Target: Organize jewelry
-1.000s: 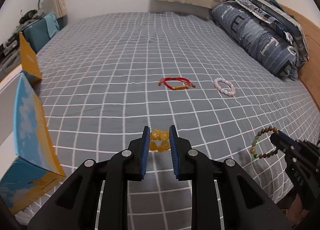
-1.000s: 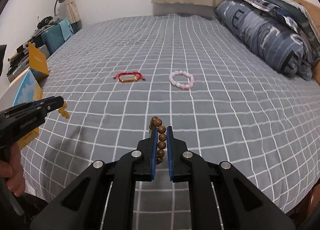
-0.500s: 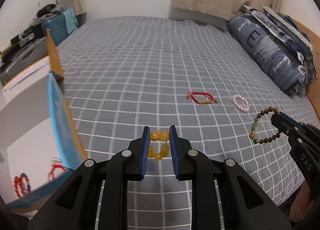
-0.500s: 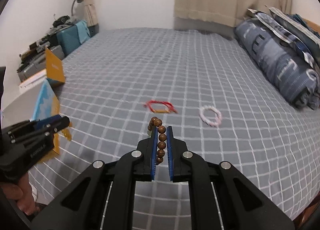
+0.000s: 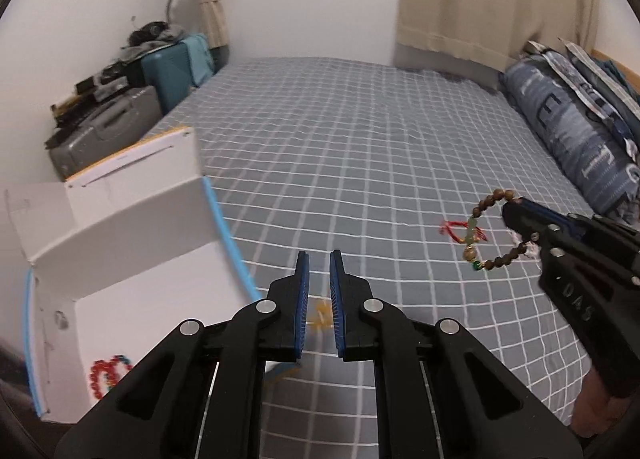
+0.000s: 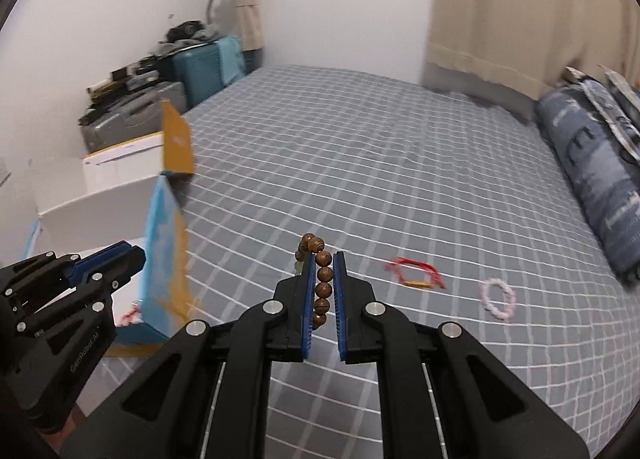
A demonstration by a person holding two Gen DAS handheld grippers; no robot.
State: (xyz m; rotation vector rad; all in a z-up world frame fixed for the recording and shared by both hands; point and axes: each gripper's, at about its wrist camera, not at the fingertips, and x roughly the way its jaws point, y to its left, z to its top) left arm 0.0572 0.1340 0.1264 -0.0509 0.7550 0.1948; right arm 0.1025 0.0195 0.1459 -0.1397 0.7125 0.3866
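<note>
while clamped, right gripper (image 6: 323, 261) around wooden bracelet (image 6: 322, 283)

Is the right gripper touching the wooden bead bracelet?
Touching. In the right wrist view the right gripper has both blue pads closed on a run of beads of the wooden bead bracelet, holding it clear of the bed.

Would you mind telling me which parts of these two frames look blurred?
Left wrist view: the yellow bead bracelet between the left gripper is smeared, the box edge soft. Right wrist view: the pillow and box streak; the wooden bead bracelet stays sharp.
</note>
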